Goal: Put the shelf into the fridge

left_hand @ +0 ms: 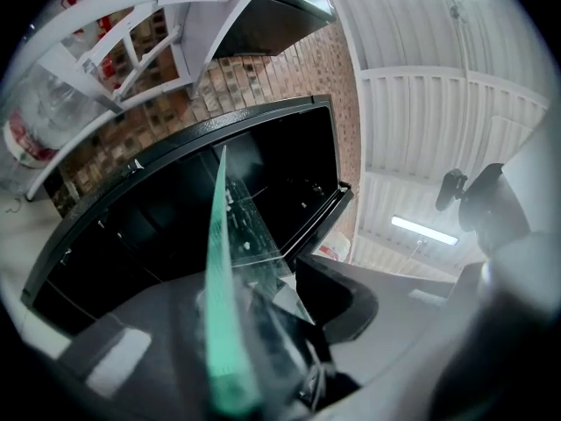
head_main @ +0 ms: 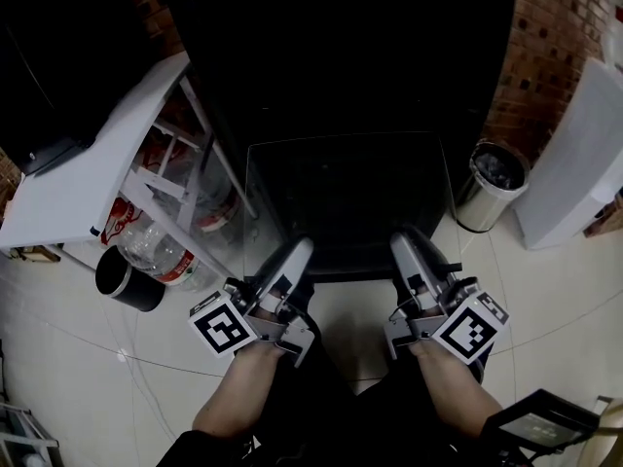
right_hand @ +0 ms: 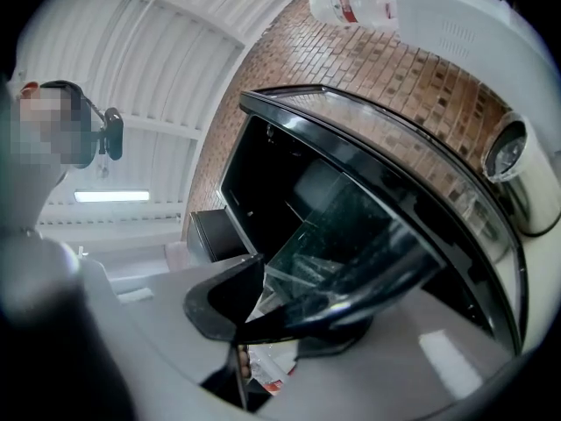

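The left claw (head_main: 295, 261) and right claw (head_main: 411, 253) each grip the near edge of the glass shelf (head_main: 348, 202), held just ahead before the open fridge (head_main: 341, 56). Carrying step; next, probably level it and slide forward.

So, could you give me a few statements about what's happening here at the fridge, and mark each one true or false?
1. The left gripper and the right gripper are both clamped on the glass shelf. True.
2. The fridge door is closed. False: the white door stands open at the left, with bottles in its rack.
3. A metal bin stands on the floor to the right of the fridge. True.
4. The shelf is a wire rack. False: it is a clear glass pane with a dark front trim.
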The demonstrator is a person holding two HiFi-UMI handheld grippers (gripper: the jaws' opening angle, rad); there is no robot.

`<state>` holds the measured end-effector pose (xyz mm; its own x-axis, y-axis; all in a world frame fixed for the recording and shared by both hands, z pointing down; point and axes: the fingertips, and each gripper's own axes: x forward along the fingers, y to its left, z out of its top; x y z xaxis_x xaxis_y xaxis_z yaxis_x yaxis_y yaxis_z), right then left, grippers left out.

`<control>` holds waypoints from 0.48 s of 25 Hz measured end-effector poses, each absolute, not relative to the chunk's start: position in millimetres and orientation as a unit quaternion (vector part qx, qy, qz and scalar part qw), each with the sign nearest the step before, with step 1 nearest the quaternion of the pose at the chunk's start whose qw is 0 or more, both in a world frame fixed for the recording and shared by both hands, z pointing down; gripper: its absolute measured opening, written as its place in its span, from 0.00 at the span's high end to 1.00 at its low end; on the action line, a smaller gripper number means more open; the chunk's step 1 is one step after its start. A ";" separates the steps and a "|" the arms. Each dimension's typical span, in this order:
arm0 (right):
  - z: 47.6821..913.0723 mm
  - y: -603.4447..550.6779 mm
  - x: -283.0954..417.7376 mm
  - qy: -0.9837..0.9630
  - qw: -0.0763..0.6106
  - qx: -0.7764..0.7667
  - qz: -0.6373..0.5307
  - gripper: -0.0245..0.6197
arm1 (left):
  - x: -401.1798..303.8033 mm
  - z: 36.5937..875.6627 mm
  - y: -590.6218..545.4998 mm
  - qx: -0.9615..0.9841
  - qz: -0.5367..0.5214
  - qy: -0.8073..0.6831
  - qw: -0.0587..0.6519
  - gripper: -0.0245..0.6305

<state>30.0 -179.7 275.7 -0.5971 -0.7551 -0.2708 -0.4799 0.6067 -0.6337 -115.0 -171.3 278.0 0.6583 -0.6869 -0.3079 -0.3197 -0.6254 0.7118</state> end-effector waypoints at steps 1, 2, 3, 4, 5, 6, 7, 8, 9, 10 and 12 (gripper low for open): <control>277.7 -182.3 29.5 0.857 0.265 -0.359 -0.258 0.77 | -115.4 280.4 -173.8 0.854 -0.290 -0.297 0.315 0.85; 279.9 -184.8 29.0 0.857 0.265 -0.357 -0.259 0.77 | -115.5 282.8 -176.5 0.854 -0.288 -0.300 0.312 0.85; 283.3 -186.9 29.0 0.857 0.265 -0.357 -0.262 0.77 | -115.1 285.8 -178.8 0.855 -0.285 -0.302 0.311 0.85; 288.1 -188.6 29.8 0.854 0.265 -0.359 -0.267 0.77 | -114.5 289.4 -180.9 0.855 -0.280 -0.303 0.313 0.85; 293.2 -190.1 30.3 0.851 0.264 -0.364 -0.272 0.77 | -114.4 293.3 -182.9 0.855 -0.276 -0.303 0.317 0.85; 297.7 -191.7 29.8 0.848 0.263 -0.368 -0.277 0.77 | -115.2 297.1 -185.1 0.855 -0.272 -0.302 0.323 0.85; 301.5 -193.6 28.6 0.846 0.262 -0.371 -0.280 0.77 | -116.6 300.7 -187.5 0.854 -0.271 -0.301 0.327 0.85; 304.8 -196.1 27.1 0.845 0.259 -0.374 -0.282 0.77 | -118.3 304.2 -190.2 0.852 -0.271 -0.301 0.331 0.85; 307.9 -199.1 25.6 0.845 0.256 -0.375 -0.283 0.77 | -119.8 307.6 -192.8 0.850 -0.273 -0.302 0.335 0.85; 311.0 -201.9 24.3 0.845 0.252 -0.375 -0.285 0.77 | -121.2 311.4 -195.3 0.848 -0.275 -0.303 0.338 0.85; 317.4 -205.3 22.7 0.845 0.247 -0.376 -0.289 0.77 | -122.5 319.1 -198.5 0.844 -0.275 -0.305 0.345 0.85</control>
